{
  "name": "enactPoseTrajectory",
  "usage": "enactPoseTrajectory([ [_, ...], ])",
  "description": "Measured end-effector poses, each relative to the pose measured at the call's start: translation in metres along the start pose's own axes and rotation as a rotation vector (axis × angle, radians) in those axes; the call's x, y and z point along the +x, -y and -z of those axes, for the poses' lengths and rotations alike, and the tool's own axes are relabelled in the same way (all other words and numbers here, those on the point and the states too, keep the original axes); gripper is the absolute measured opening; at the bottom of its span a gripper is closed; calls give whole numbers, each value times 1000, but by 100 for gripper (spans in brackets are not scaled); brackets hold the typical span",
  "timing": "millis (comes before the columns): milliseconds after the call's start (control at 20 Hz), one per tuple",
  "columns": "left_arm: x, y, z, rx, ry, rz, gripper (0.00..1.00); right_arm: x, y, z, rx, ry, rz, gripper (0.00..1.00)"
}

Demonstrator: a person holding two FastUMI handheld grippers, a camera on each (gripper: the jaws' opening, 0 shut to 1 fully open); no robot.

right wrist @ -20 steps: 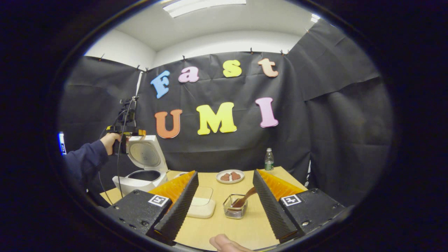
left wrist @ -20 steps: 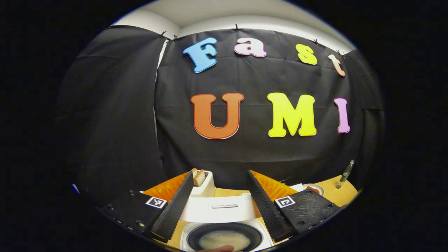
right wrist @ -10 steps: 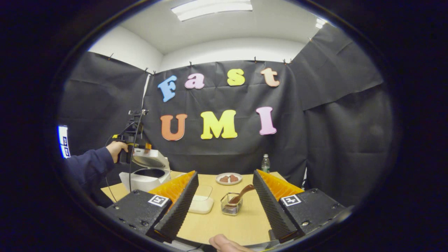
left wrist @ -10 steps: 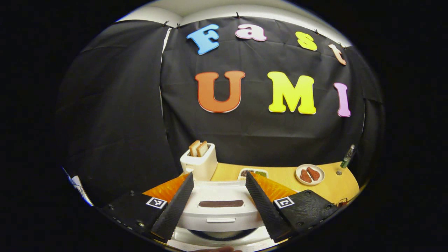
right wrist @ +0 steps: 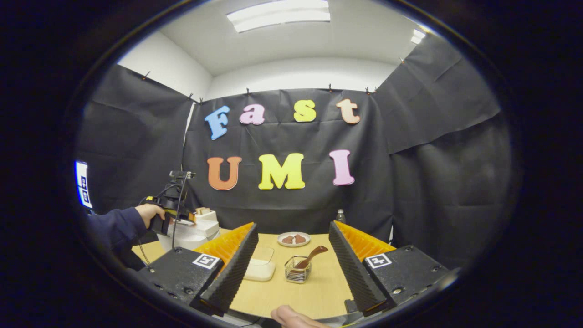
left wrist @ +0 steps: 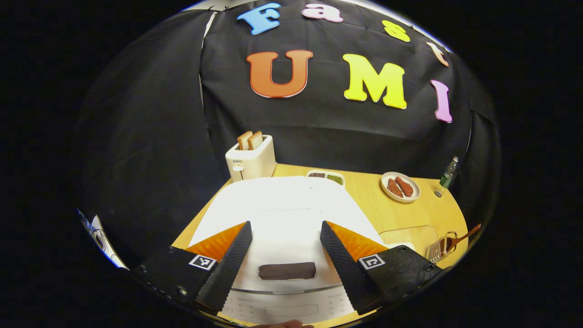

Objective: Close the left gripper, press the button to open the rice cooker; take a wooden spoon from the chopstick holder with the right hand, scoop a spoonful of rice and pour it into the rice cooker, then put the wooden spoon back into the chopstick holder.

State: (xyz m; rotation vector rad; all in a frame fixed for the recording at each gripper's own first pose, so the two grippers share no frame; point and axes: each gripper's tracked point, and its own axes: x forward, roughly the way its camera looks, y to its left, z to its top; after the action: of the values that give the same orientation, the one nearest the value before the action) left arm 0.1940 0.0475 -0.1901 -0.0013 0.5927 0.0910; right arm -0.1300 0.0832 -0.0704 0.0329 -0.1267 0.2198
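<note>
Both tools spread apart: left tool [left wrist: 284, 255] over the shut rice cooker [left wrist: 282, 209], right tool [right wrist: 291, 262] short of the wooden spoon [right wrist: 311, 256].

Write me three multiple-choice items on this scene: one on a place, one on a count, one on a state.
1. Where is the wooden spoon?
A. Standing in the chopstick holder
B. Flat on the table
C. On the plate

2. How many bread slices stick out of the toaster?
A. One
B. Two
C. Four

3. How is the rice cooker lid?
A. Down, shut
B. Standing upright, open
C. Taken off

Key:
1 A, since its handle leans out of the wire basket.
2 B, since two slices show side by side in the slots.
3 A, since the flat white top lies under the left gripper's open jaws.
</note>
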Motion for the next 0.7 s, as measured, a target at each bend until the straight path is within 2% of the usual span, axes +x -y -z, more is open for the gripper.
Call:
enactPoseTrajectory([
  [150, 1, 0, -1, -3, 27, 1, 97, 3, -13, 9, 41, -29, -54, 100],
  [250, 1, 1, 0, -5, 31, 6, 100, 7, -14, 11, 47, -42, -54, 99],
  [500, 1, -1, -1, -15, 44, 0, 99, 11, -15, 17, 64, -62, -52, 100],
  [700, 7, -2, -6, -13, 136, -13, 100, 12, -11, 15, 64, -63, -36, 100],
])
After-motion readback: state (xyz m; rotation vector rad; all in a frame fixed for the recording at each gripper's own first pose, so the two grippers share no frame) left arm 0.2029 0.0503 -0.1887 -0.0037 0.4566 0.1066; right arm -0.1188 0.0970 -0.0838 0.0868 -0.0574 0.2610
